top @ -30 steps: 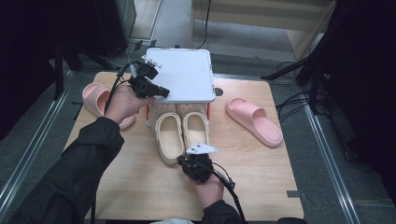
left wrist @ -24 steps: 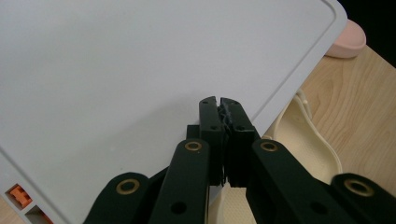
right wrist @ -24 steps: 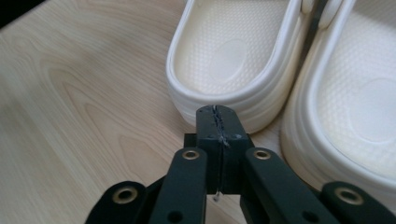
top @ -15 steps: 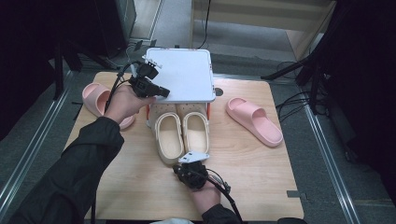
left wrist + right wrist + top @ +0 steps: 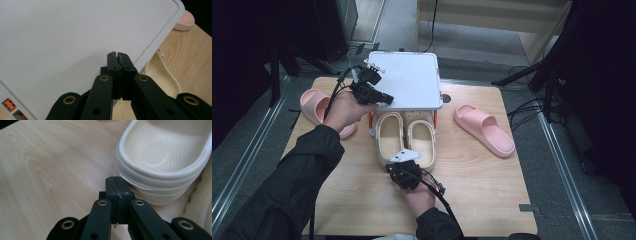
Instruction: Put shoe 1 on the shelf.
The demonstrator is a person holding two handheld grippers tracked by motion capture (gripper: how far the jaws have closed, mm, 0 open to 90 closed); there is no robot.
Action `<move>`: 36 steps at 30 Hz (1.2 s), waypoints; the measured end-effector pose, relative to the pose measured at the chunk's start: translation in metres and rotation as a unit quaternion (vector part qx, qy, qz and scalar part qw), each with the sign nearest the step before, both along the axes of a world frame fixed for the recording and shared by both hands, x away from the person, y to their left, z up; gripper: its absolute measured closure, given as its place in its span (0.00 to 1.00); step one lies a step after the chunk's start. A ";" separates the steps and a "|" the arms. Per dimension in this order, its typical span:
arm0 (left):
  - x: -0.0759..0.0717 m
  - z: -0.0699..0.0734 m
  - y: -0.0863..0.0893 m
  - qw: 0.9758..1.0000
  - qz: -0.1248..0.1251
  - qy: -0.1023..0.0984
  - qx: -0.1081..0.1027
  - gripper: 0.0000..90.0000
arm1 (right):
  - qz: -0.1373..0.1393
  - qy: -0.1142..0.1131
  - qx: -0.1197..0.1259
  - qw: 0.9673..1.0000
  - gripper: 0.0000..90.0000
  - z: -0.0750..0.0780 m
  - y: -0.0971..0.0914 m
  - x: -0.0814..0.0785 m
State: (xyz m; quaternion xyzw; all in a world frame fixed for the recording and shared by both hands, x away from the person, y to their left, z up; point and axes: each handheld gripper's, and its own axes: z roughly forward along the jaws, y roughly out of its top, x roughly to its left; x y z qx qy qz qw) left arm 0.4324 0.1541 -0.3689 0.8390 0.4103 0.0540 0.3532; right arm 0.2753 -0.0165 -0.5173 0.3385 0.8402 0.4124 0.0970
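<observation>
Both tongs clamped tight, empty — left tongs [image 5: 117,55] over white lid [image 5: 404,82], right tongs [image 5: 117,180] beside cream slippers [image 5: 406,136].

Black claw [image 5: 117,180], brass rivets, dark sleeves

Matt cream foam slippers [image 5: 406,134] (dimpled insoles) on pale wooden table [image 5: 492,185].

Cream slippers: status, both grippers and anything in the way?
Left gripper shut, empty, over white rack top. Right gripper shut, empty, at heel of a cream slipper. Cream slippers paired, toes under rack. Nothing blocking.
</observation>
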 end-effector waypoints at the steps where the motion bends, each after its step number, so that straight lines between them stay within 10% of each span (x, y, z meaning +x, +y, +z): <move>1: 0.000 0.000 0.000 1.000 0.000 0.000 -0.001 0.99 | -0.001 0.000 -0.003 1.000 1.00 0.000 0.002 0.003; 9: 0.000 0.000 0.001 1.000 -0.002 0.001 -0.004 0.99 | -0.021 -0.020 -0.035 0.999 0.98 -0.006 0.022 0.030; 22: 0.000 -0.001 0.002 1.000 -0.002 0.002 -0.006 0.99 | -0.054 0.018 -0.014 0.998 0.99 -0.005 0.037 0.063; 36: 0.000 0.000 0.001 1.000 0.001 0.005 -0.005 0.99 | -0.019 0.026 0.011 0.999 1.00 -0.006 -0.007 0.017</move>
